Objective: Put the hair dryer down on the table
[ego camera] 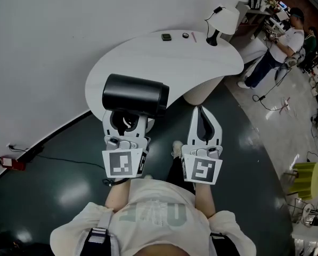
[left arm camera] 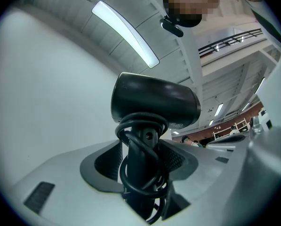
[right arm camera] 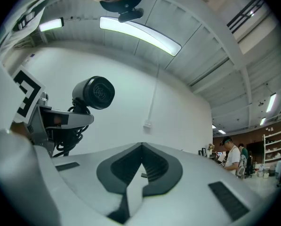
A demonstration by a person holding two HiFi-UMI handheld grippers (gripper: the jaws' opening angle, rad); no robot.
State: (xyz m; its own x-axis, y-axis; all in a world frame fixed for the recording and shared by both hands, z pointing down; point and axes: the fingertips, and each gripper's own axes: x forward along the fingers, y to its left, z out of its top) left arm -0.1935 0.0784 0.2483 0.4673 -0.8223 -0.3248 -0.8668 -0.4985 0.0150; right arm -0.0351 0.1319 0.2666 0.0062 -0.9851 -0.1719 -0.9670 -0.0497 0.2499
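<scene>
My left tool pinches the black plastic hair dryer by its cord-wound handle, trapping the loops, short of the white curved counter; right tool pressed together, empty.

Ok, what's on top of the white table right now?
Near the table's far edge sit a white lamp, a small dark device and a smaller round item. The hair dryer, held by the left gripper, covers the near-left edge, so anything there is hidden.
</scene>
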